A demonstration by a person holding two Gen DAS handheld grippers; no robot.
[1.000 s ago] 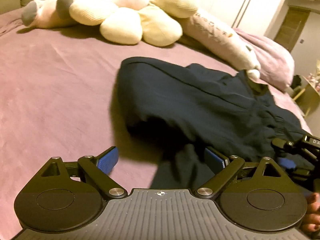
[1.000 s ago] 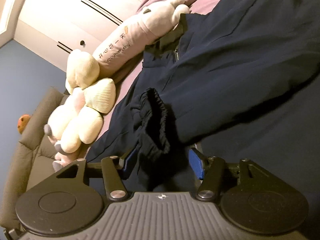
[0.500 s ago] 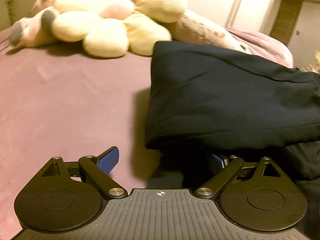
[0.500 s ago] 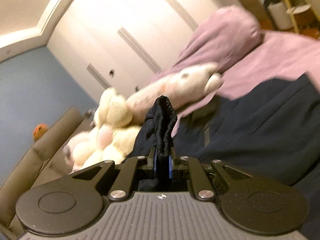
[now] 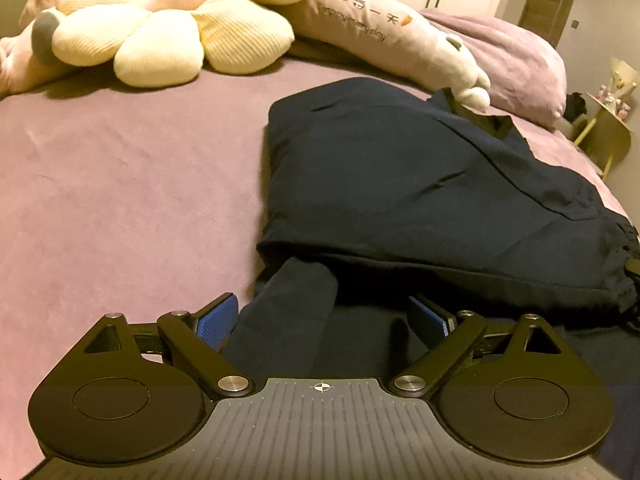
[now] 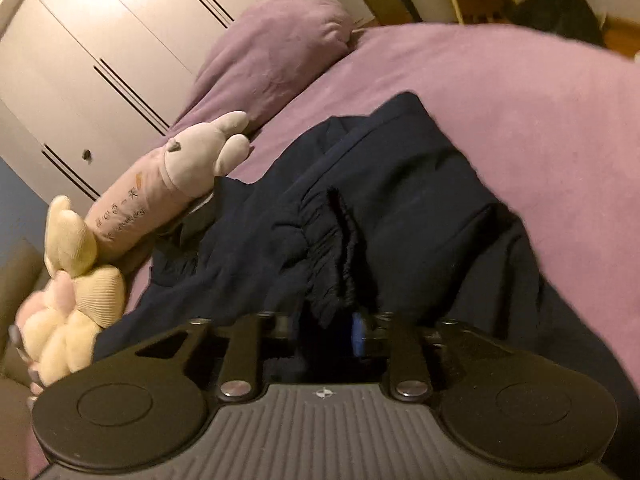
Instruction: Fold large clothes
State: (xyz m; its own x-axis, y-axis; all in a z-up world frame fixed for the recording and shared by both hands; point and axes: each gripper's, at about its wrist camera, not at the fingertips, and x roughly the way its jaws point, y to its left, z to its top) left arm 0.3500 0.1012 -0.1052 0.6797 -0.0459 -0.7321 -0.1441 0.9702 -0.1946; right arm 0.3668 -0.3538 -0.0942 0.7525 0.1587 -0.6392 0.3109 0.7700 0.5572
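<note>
A dark navy jacket (image 5: 420, 184) lies on the purple bed, partly folded over itself. My left gripper (image 5: 324, 316) is open, its blue pads wide apart, with a strip of the navy cloth (image 5: 288, 312) lying between them. In the right wrist view the same jacket (image 6: 400, 208) lies bunched. My right gripper (image 6: 332, 328) has its jaws close together on the gathered elastic cuff (image 6: 332, 248), which stands up from them.
A cream flower plush (image 5: 160, 36) and a long pink plush pillow (image 5: 384, 36) lie at the head of the bed (image 5: 120, 184). A purple pillow (image 6: 280, 52) lies behind. White wardrobe doors (image 6: 100, 40) stand beyond. A small yellow side table (image 5: 608, 128) stands at the right.
The right gripper closed on the elastic cuff, lifted it, then carried it across and down over the jacket. The left gripper stayed open as the fold settled flatter on the bed.
</note>
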